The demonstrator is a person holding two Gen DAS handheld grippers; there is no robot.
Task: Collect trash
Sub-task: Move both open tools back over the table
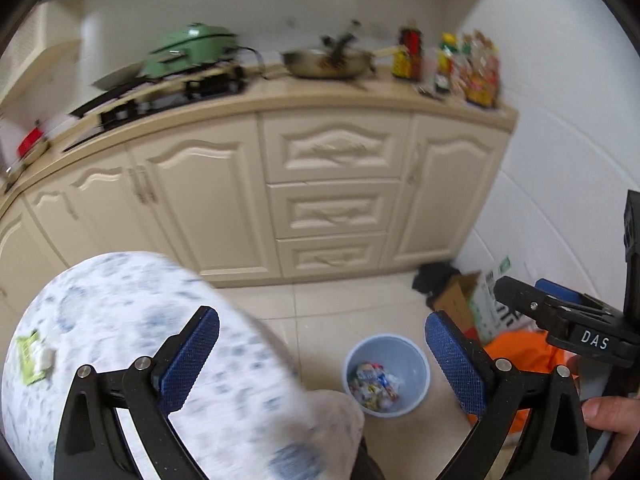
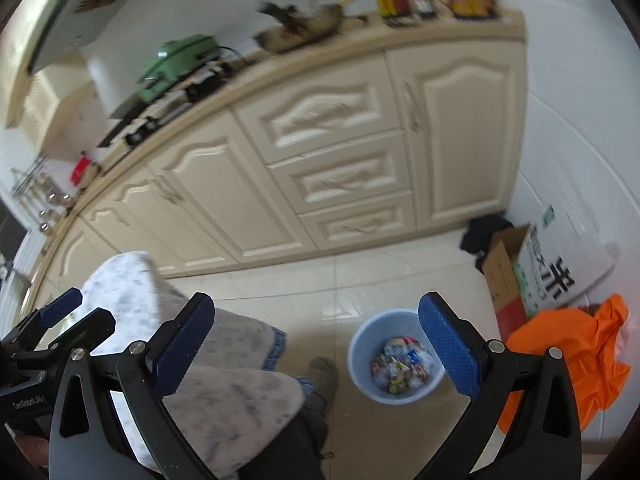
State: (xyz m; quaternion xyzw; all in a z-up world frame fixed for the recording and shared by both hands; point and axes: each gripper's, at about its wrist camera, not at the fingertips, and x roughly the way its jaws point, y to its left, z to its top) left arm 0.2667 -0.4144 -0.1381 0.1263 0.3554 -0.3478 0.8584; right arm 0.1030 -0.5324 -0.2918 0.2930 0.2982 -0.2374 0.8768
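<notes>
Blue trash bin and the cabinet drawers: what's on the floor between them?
Nothing: in both wrist views only bare pale floor tile runs from the blue trash bin to the base of the cabinet drawers.

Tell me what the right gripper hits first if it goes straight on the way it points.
Probably the tiled floor just left of the blue bin; nothing sits between the open right gripper and it, though depth is unclear.

Near you, the pale blue bin [image 2: 362, 354] holds multicoloured wrappers [image 2: 400, 364]; right lies orange cloth [image 2: 568, 344]; far off, cream cabinets [image 2: 320, 120] and a green pot [image 1: 188, 50].
</notes>
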